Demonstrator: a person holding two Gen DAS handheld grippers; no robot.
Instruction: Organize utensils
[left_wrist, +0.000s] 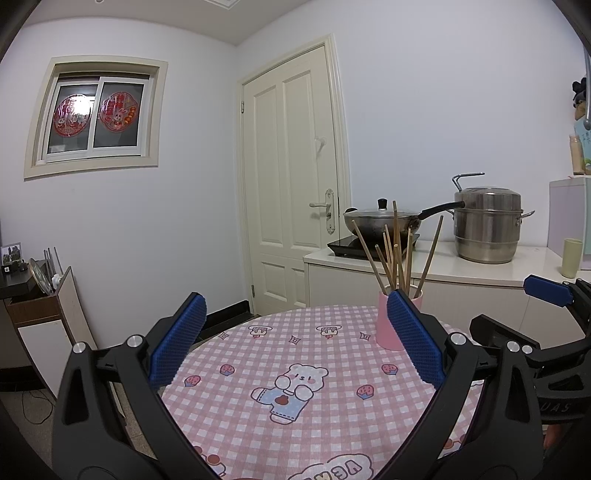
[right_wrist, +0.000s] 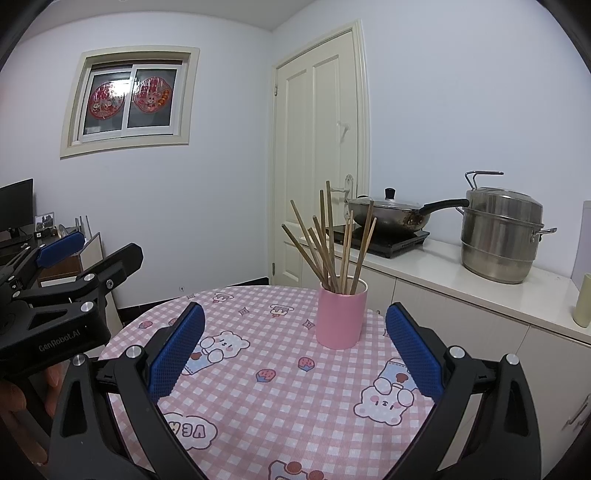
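**Chopsticks in the cup, both tongs held wide above the table**

I hold my left tongs and my right tongs spread wide over the round table with its pink checked cloth; neither pinches anything. The chopsticks stand bunched in the pink cup toward the far side of the table, fanned out at loose angles. No stray utensil shows on the cloth, so I judge the sorting done or close to it.

The risk, as I read it, is the cup. It looks light and top-heavy with the sticks leaning outward, and a careless sweep of either tongs could catch a stick end and tip the lot. From the left view my right-hand pad hides part of the cup, so a reach steered from there would be half blind.

The right view shows the whole cup, plus the left tongs with a hand on the grip. The left view alone shows the right tongs out at the table's edge. Both views show the wok and steel pot on the counter beyond.
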